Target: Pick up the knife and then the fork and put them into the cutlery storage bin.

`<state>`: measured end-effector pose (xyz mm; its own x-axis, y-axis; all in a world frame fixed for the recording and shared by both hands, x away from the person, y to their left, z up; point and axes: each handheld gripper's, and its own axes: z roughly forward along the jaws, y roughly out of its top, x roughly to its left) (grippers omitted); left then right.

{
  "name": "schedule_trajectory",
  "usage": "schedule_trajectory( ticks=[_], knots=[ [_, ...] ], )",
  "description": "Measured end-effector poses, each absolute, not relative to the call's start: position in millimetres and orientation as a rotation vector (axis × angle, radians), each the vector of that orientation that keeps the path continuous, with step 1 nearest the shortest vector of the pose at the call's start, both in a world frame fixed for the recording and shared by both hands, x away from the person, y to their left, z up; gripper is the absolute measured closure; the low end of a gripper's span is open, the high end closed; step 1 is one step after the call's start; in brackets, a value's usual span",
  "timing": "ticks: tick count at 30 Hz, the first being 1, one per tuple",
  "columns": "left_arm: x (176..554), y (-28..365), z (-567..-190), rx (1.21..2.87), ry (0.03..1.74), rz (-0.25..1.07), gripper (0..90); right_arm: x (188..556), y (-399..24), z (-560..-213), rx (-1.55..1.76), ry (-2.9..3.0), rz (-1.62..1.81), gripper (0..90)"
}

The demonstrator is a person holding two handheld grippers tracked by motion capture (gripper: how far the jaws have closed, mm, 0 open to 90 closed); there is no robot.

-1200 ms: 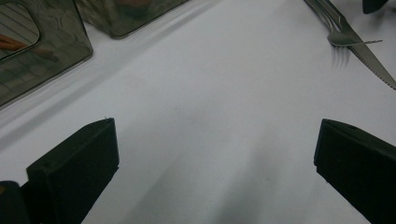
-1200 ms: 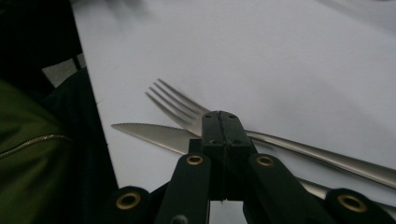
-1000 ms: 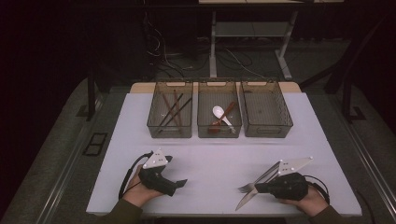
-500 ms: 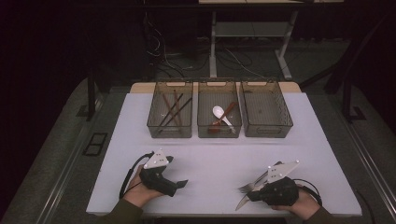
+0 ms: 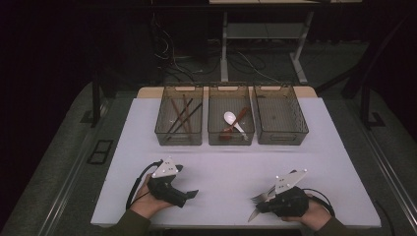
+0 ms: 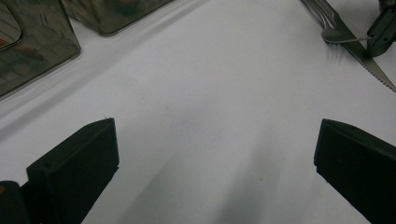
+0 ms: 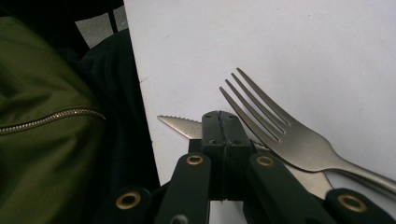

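Down at the near right of the white table [image 5: 221, 162], the right tool [image 5: 260, 205] is lying closed beside a silver metal fork [image 7: 280, 135] and a serrated steel knife [image 7: 180, 125], seemingly readying them for sorting into the three clear bins [image 5: 230, 118] far across. The left tool [image 5: 189, 194] is resting wide and empty. Its own view is revealing the knife's teeth; the right gripper view is showing the fork's tines.

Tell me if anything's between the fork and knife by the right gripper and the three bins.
Nothing visible: bare table lies between the fork and knife at the right gripper and the bins.
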<state>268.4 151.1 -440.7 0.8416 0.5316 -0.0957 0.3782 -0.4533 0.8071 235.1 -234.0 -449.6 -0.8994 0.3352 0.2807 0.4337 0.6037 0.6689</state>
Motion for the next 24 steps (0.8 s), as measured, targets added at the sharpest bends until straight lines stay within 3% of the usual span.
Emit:
schedule_trajectory(
  ticks=[24],
  knots=[
    [267.9, 149.8, -440.7, 2.096, 0.663, 0.21, 0.0, 246.6, -223.1, -450.4, -0.653, -2.726, -1.171, 89.3]
  ],
)
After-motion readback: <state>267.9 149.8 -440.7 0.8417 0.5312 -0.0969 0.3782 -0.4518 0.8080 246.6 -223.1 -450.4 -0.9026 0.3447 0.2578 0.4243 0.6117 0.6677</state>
